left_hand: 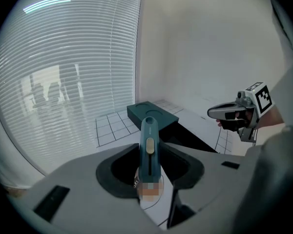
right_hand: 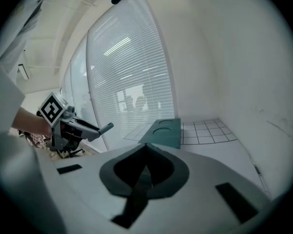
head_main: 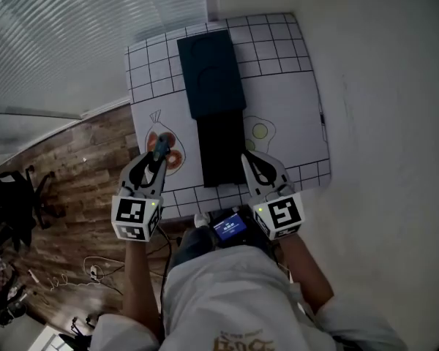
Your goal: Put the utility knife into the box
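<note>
Utility knife: teal plastic utility knife (left_hand: 148, 130) with a pale yellow slider, gripped between the jaws of the left gripper (left_hand: 149, 152), its length in line with the jaws and its far end pointing forward.
Knife location: off the table, over the orange printed drawing (head_main: 173, 158), left of the black tray; outside the box.
Left gripper: grey two-jaw gripper with a marker cube, clenched on the utility knife; from the head view it sits near the table's front left edge.
Box, tray: long black open tray (head_main: 221, 152) lying lengthwise down the middle of the table; nothing shows in it.
Box, lid: dark teal rectangular lid (head_main: 211, 72) with two round recesses in its top, lying flat at the tray's far end and touching it.
Right gripper: grey two-jaw gripper (right_hand: 146, 146) with a marker cube, jaws closed together on nothing; it sits just beside the tray's near right corner.
Table: white table (head_main: 293, 115) with black grid lines along its edges and a second drawing, green-yellow (head_main: 259, 130), right of the tray.
Surroundings: brown wood-plank floor (head_main: 80, 159) to the left; pale slatted window blinds (head_main: 95, 35) beyond it.
</note>
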`<state>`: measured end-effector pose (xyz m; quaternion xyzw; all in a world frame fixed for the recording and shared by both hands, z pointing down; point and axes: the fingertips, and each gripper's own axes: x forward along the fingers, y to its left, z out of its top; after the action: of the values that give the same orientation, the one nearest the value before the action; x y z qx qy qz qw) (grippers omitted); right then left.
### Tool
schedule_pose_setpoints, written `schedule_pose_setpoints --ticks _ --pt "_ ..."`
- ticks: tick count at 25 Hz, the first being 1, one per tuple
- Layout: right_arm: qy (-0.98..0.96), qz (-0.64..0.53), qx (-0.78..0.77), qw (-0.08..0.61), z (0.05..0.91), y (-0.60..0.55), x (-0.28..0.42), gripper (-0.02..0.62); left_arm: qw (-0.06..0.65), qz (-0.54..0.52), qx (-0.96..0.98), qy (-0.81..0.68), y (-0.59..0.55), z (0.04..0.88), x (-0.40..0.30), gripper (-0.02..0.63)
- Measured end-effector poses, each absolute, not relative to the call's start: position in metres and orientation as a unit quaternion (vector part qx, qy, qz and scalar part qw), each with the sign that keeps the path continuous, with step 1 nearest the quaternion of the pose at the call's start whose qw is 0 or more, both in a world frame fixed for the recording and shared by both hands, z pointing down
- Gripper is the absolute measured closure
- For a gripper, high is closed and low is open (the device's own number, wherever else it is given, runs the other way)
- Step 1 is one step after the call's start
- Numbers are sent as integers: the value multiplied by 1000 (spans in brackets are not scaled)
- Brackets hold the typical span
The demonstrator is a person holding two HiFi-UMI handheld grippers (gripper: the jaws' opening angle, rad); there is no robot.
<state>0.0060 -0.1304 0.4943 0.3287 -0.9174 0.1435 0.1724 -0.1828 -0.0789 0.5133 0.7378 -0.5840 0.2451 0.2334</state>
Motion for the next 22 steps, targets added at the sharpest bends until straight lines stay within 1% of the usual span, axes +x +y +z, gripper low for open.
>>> schedule_pose_setpoints --ticks 6,13,18,22 --pt "-921 123 334 161 471 -131 4 588 202 224 739 -602 -83 476 -181 469" --pt "-927 102 333 143 442 -143 -6 589 197 206 732 -619 -85 458 -183 469" --pt "-924 95 341 142 436 -150 -8 589 196 199 735 -618 -92 451 -187 469" --pt "-917 96 361 139 432 -152 -1 589 190 201 750 -601 -101 446 -177 469"
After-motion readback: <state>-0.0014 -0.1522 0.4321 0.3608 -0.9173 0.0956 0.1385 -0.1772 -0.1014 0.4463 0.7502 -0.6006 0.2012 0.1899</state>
